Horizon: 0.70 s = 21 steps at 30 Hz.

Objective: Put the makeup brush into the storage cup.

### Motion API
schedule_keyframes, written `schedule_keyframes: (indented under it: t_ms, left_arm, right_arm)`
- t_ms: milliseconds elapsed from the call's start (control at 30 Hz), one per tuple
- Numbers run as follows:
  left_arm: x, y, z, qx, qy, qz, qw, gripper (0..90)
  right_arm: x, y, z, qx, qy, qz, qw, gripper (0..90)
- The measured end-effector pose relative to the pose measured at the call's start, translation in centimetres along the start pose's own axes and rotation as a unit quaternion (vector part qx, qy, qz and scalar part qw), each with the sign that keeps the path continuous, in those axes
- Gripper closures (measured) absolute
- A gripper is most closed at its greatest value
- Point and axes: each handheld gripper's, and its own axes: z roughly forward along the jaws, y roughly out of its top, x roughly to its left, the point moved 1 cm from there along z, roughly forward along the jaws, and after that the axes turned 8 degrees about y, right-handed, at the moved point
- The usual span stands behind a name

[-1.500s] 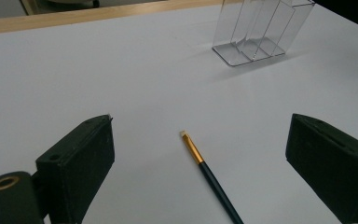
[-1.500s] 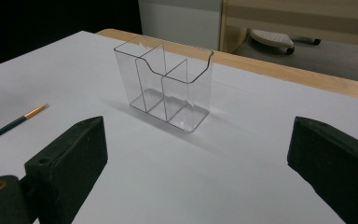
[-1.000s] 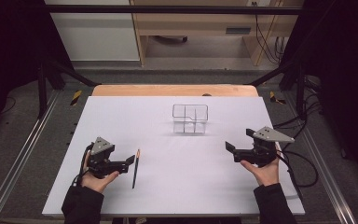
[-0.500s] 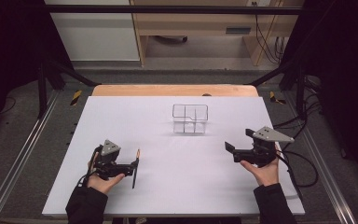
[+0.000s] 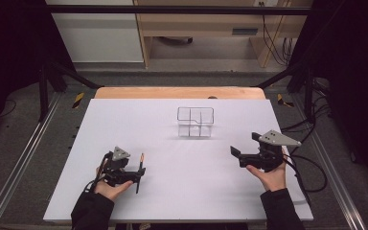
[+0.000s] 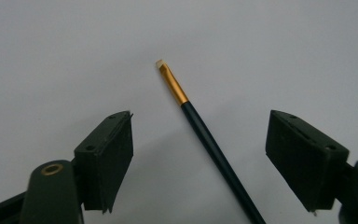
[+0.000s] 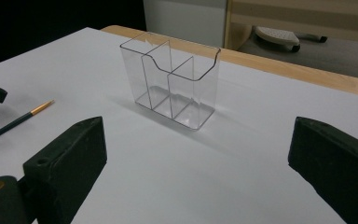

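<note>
Left gripper view puts the left gripper point(image 6: 199, 154) spread wide over a thin dark-handled paintbrush with a gold ferrule point(image 6: 200, 130) lying flat on the white counter point(image 6: 261, 46), having come down around it within the last second. That suggests a pickup is imminant, while the right gripper point(image 5: 235, 155), also open and empty, waits near the clear three-compartment plastic holder point(image 5: 195, 121).

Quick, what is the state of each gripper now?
Left gripper: open, empty, its fingers on either side of the paintbrush on the table.
Right gripper: open, empty, facing the clear organizer.
</note>
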Motion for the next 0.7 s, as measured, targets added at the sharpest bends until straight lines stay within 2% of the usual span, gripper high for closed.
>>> schedule_keyframes:
  t_ms: [267,633,700]
  left_arm:
    - [-0.19,-0.16,0.56,0.019,-0.008,-0.007,0.9998,35.9]
    - [-0.56,-0.28,0.9,0.038,-0.023,-0.001,0.999,57.0]
    - [-0.61,-0.28,0.97,0.042,-0.026,0.0,0.9988,58.4]
  right_arm:
    - [0.0,0.01,-0.01,-0.001,0.001,0.001,1.0,4.4]
    - [0.0,-0.01,0.04,0.001,0.001,0.0,1.0,4.3]
    - [-0.01,-0.02,0.06,0.001,0.0,0.0,1.0,4.2]
